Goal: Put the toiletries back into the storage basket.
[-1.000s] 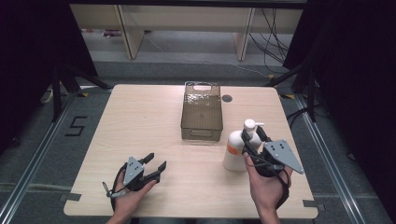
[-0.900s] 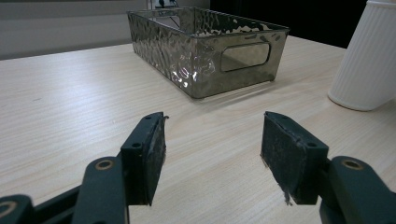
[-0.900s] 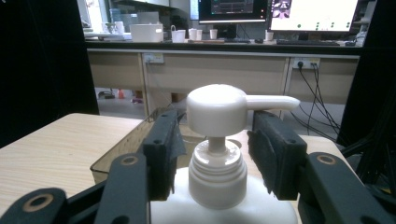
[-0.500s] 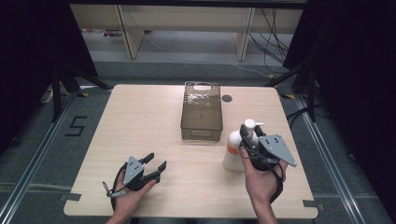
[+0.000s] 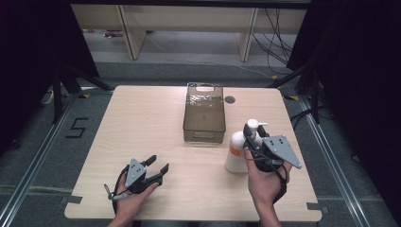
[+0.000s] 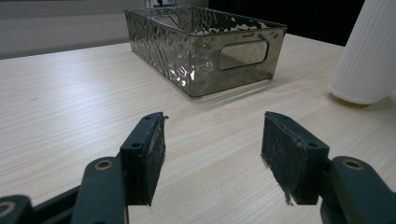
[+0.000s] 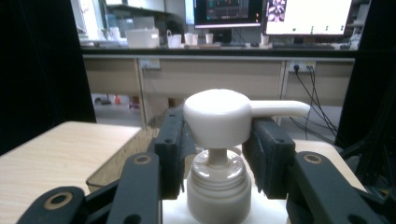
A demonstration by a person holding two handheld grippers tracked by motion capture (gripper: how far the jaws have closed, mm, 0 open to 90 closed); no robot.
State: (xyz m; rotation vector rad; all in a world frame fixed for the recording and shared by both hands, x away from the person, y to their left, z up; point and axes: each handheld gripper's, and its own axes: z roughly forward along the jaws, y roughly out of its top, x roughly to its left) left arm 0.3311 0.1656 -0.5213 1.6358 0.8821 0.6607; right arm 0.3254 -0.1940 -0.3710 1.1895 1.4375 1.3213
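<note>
1. The step in hand looks like the grasp on the pump bottle point(image 5: 236, 153), which stands upright on the table point(image 5: 142, 123) just right of the near end of the clear basket point(image 5: 204, 113); the right gripper point(image 5: 253, 142) has come in around the bottle's neck.

2. The right gripper's jaws have just been closing, with the pump head point(image 7: 218, 116) and collar between them. In the right gripper view the two pads point(image 7: 173, 149) sit tight beside the cap, but whether they already press on it I cannot tell, since the pump head hides the contact (a thin gap may remain on the right side).

3. The left gripper point(image 5: 156, 168) rests low on the near left of the table, well apart from the bottle, its jaws spread wide with nothing between them.

4. The next move probably calls for finishing the squeeze squarely on the collar, below the pump head, before any lift, or the bottle may tip.

5. The high view gives the layout of bottle, basket and both hands; the right gripper view alone shows how the pads meet the neck, and the left gripper view point(image 6: 210, 149) shows the basket's dimpled wall and handle slot point(image 6: 243, 53)
</note>
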